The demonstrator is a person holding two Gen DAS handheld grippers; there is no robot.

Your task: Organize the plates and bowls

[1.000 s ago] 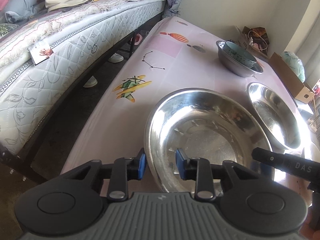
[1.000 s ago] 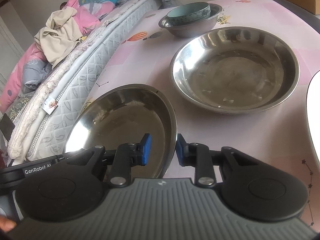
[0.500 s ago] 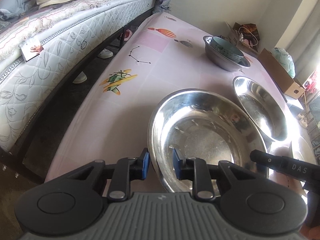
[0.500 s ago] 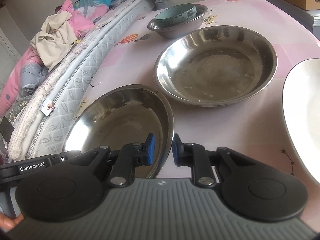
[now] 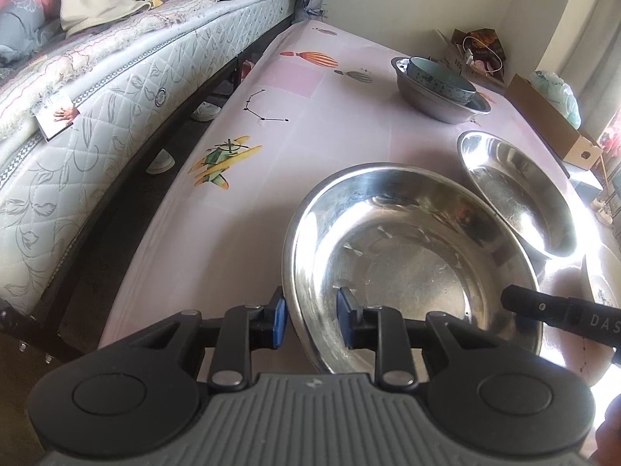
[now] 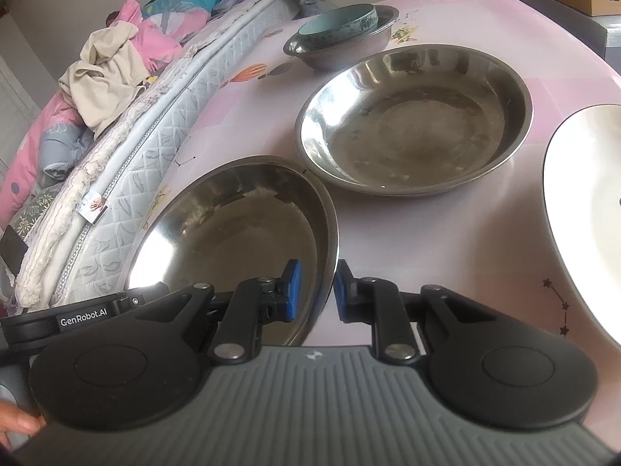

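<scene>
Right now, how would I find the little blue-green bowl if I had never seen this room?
Start at the pink table beside the bed and look to its far end, past the two wide steel dishes. There a smaller steel bowl stands alone, and the blue-green bowl sits inside it. It is the only dish here that is neither shiny metal nor white.

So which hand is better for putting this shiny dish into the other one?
Right, probably. Both grippers clamp the rim of the near dish, but the right gripper holds the side facing the far dish, just ahead of it. The left gripper holds the side by the bed.
</scene>
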